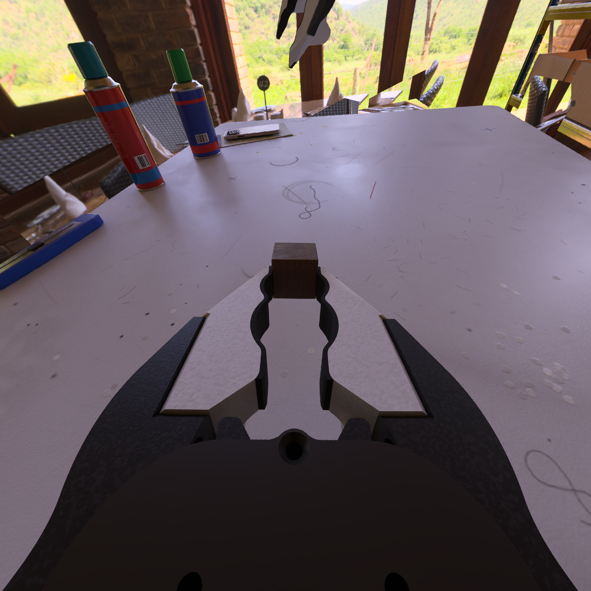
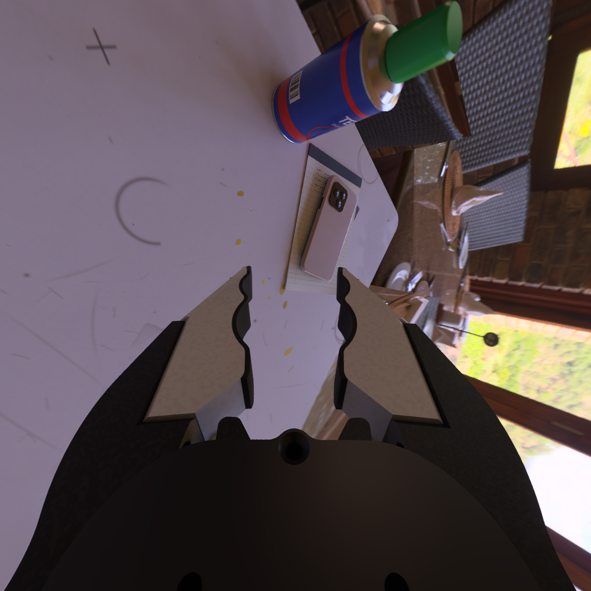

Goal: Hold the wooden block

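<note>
A small dark brown wooden block [image 1: 294, 271] sits between my left gripper's fingertips in the left wrist view. My left gripper [image 1: 294, 278] is shut on the block, both pads pressed against its sides, over the white table [image 1: 415, 287]. I cannot tell whether the block rests on the table or is lifted. My right gripper [image 2: 294, 275] is open and empty, high above the table's far corner, pointing down near a phone. It also shows at the top of the left wrist view [image 1: 303, 28], hanging in the air. The block is not in the right wrist view.
A red spray can [image 1: 121, 121] and a blue spray can [image 1: 193, 105] stand at the far left; the blue can [image 2: 332, 96] shows in the right wrist view. A pink phone [image 2: 329, 227] lies on a notepad [image 2: 307, 256] at the far edge. A blue flat tool [image 1: 48, 249] lies at the left edge.
</note>
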### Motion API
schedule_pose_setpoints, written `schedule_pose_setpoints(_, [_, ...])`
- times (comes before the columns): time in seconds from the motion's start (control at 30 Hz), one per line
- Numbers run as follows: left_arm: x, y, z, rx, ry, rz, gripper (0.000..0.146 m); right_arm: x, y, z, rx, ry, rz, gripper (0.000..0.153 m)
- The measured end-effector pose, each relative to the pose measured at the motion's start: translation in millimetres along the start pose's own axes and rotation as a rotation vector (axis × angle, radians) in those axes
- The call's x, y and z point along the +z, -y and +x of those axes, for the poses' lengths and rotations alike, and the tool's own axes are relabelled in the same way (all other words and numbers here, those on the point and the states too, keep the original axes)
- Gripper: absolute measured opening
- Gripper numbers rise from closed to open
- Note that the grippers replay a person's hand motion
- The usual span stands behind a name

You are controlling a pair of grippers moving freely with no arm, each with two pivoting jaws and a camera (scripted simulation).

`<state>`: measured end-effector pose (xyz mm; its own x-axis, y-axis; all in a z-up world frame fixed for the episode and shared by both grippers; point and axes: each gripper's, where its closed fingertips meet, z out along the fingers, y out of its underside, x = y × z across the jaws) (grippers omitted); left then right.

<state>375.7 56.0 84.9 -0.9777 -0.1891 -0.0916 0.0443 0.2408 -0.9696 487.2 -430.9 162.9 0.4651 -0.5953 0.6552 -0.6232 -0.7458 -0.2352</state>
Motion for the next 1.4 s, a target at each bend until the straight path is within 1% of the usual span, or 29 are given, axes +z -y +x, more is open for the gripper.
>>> schedule_pose_setpoints(0.07, [0.0,-0.3,0.5,0.001,0.0,-0.003,0.026,-6.2,-3.1,1.3,0.074,0.02,0.034,0.061])
schedule_pose_setpoints(0.13, [0.1,-0.4,1.0,0.005,0.001,-0.004,0.026,-8.9,-3.6,3.1,0.157,0.037,0.076,0.064])
schedule_pose_setpoints(0.2, [0.0,-0.3,1.6,0.003,-0.001,-0.004,0.026,-8.4,3.4,2.3,0.259,0.062,0.126,0.061])
schedule_pose_setpoints(0.23, [0.1,-0.4,1.8,0.003,-0.003,-0.005,0.026,-9.0,11.8,-1.5,0.311,0.093,0.165,0.057])
schedule_pose_setpoints(0.3, [0.3,-0.6,2.0,-0.002,-0.008,-0.006,0.026,-10.7,26.7,-11.0,0.368,0.164,0.224,0.056])
schedule_pose_setpoints(0.33, [0.1,-0.5,1.7,-0.007,-0.009,-0.005,0.026,-8.4,25.6,-10.5,0.371,0.15,0.194,0.056])
schedule_pose_setpoints(0.4, [-0.8,0.3,0.6,-0.02,-0.009,0.003,0.026,-0.6,5.4,0.5,0.339,0.02,0.006,0.059])
schedule_pose_setpoints(0.43, [-1.3,0.6,0.4,-0.026,-0.01,0.007,0.026,0.7,-4.9,5.6,0.329,-0.032,-0.09,0.066])
schedule_pose_setpoints(0.47, [-1.8,0.8,0.4,-0.031,-0.011,0.009,0.026,-0.6,-9.7,8.6,0.346,-0.046,-0.136,0.074])
schedule_pose_setpoints(0.5, [-2.1,0.8,0.7,-0.033,-0.013,0.009,0.026,-4.7,-9.6,11.7,0.386,-0.039,-0.132,0.079])
schedule_pose_setpoints(0.57, [-2.3,0.5,2.3,-0.028,-0.016,0.006,0.026,-19.2,-3.6,22.5,0.478,-0.032,-0.049,0.087])
schedule_pose_setpoints(0.63, [-2.4,0.1,4.2,-0.018,-0.019,0.001,0.026,-37.7,5.1,34.0,0.503,-0.051,0.046,0.089])
schedule_pose_setpoints(0.7, [-2.5,-0.1,5.4,-0.013,-0.021,0.0,0.026,-55.7,18.5,38.0,0.433,-0.071,0.138,0.085])
schedule_pose_setpoints(0.77, [-2.5,-0.3,5.9,-0.013,-0.025,-0.002,0.026,-69.1,36.8,32.0,0.324,-0.075,0.201,0.081])
schedule_pose_setpoints(0.83, [-2.3,-0.4,5.9,-0.015,-0.025,-0.003,0.026,-78.8,66.4,5.2,0.192,0.034,0.314,0.078])
schedule_pose_setpoints(0.87, [-2.3,-0.4,6.0,-0.014,-0.025,-0.003,0.026,-80.0,79.1,-9.0,0.13,0.088,0.353,0.073])
schedule_pose_setpoints(0.9, [-2.2,-0.6,6.1,-0.013,-0.025,-0.004,0.026,-77.1,89.0,-20.3,0.075,0.116,0.36,0.069])
schedule_pose_setpoints(0.97, [-1.9,-1.0,6.0,-0.015,-0.026,-0.007,0.026,-61.0,103.0,-36.6,0.009,0.144,0.315,0.069])
schedule_pose_setpoints(1.03, [-2.1,-0.7,5.4,-0.021,-0.026,-0.005,0.026,-39.3,111.7,-52.2,-0.01,0.205,0.25,0.078])
schedule_pose_setpoints(1.1, [-3.1,0.2,4.1,-0.029,-0.022,0.004,0.026,-18.9,115.2,-66.5,-0.019,0.273,0.191,0.081])
schedule_pose_setpoints(1.13, [-3.7,0.7,3.6,-0.034,-0.021,0.01,0.026,-9.9,116.2,-72.3,-0.022,0.3,0.169,0.078])
schedule_pose_setpoints(1.17, [-4.1,1.0,3.1,-0.038,-0.021,0.013,0.026,-3.3,117.9,-77.1,-0.018,0.327,0.157,0.066])
schedule_pose_setpoints(1.2, [-4.3,1.1,3.0,-0.041,-0.022,0.015,0.026,0.5,120.1,-82.5,-0.006,0.373,0.155,0.046])
schedule_pose_setpoints(1.23, [-4.3,1.0,3.0,-0.043,-0.024,0.014,0.026,2.5,121.9,-86.6,0.019,0.426,0.156,0.033])
schedule_pose_setpoints(1.3, [-3.9,0.6,3.4,-0.04,-0.026,0.01,0.026,3.2,120.7,-90.6,0.089,0.523,0.138,0.029])
schedule_pose_setpoints(1.4, [-3.4,0.1,4.5,-0.031,-0.027,0.004,0.026,5.2,113.2,-90.4,0.241,0.678,0.06,0.029])
